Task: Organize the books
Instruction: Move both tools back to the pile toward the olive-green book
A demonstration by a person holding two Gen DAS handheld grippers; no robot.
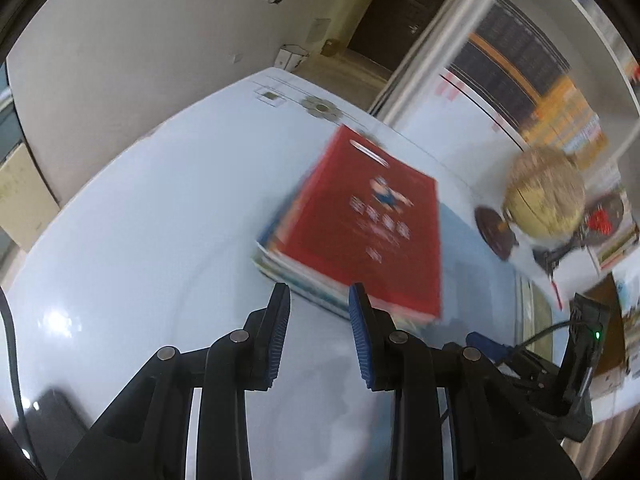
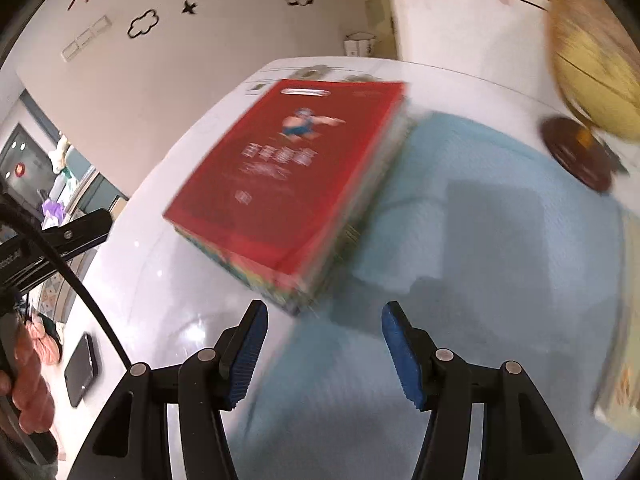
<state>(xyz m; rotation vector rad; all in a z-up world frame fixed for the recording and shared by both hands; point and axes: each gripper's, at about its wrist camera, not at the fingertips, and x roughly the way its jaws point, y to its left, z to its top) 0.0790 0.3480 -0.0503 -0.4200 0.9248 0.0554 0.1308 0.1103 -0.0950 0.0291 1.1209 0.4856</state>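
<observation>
A stack of books with a red-covered book (image 1: 368, 224) on top lies flat on the white table (image 1: 160, 208). My left gripper (image 1: 318, 300) is open and empty, its blue-padded tips just short of the stack's near edge. In the right wrist view the same red-topped stack (image 2: 280, 176) lies ahead and slightly left. My right gripper (image 2: 324, 316) stands open with nothing between its fingers, close to the stack's near corner. Both views are motion-blurred.
A golden globe (image 1: 544, 196) on a dark round base (image 2: 576, 152) stands to the right of the stack, by a light blue mat (image 2: 480, 208). A bookshelf (image 1: 532, 80) with upright books rises behind. A dark phone (image 2: 80, 368) lies at the table's left; a hand (image 2: 28, 380) holds the other gripper.
</observation>
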